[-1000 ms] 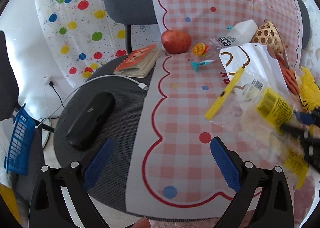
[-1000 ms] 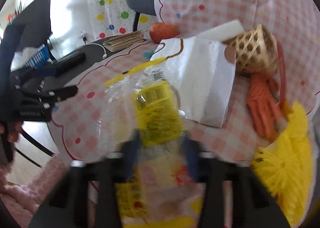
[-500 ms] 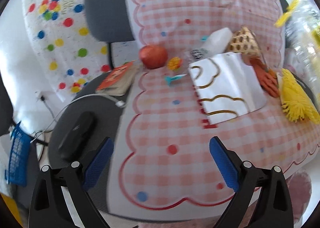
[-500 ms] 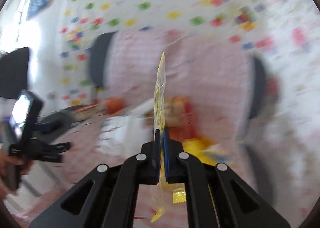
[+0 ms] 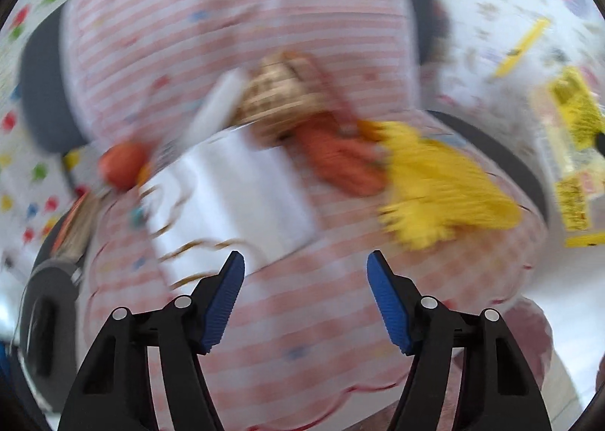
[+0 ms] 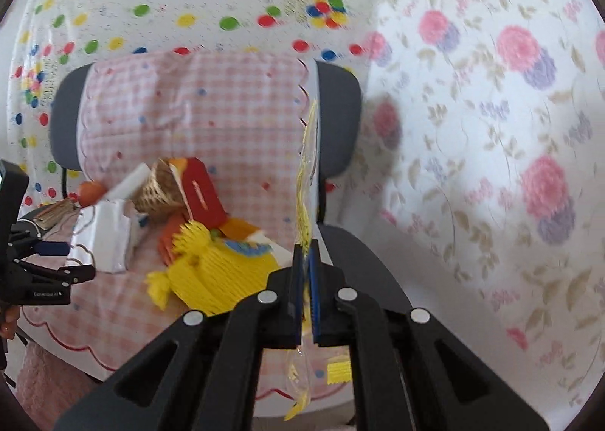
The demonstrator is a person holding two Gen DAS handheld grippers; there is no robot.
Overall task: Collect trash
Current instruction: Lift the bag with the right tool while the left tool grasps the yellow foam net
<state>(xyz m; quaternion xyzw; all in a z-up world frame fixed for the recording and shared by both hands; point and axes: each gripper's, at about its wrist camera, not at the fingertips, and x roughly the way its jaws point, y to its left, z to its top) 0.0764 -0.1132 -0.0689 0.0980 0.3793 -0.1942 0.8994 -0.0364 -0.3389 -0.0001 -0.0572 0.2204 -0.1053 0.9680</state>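
My right gripper point(image 6: 306, 253) is shut on a clear plastic wrapper point(image 6: 307, 173) with yellow print. The wrapper is held up edge-on, clear of the table. In the blurred left wrist view the same wrapper point(image 5: 571, 128) hangs at the far right. My left gripper point(image 5: 305, 257) hovers over the pink checked cloth point(image 5: 302, 317), its jaws closing with nothing between them. The right wrist view shows the left gripper point(image 6: 49, 260) at the left edge, near the white paper bag point(image 6: 106, 238).
On the cloth lie the white paper bag point(image 5: 234, 196), a yellow honeycomb decoration point(image 5: 435, 185), an orange paper piece point(image 5: 340, 158), a wicker cone point(image 5: 280, 98) and an apple point(image 5: 123, 164). A grey chair back point(image 6: 336, 120) draped in cloth stands behind. A book point(image 6: 56, 211) lies at left.
The right gripper has lifted the wrapper off the table and turned it edge-on. The left gripper has swung right across the cloth, and its jaws have narrowed.
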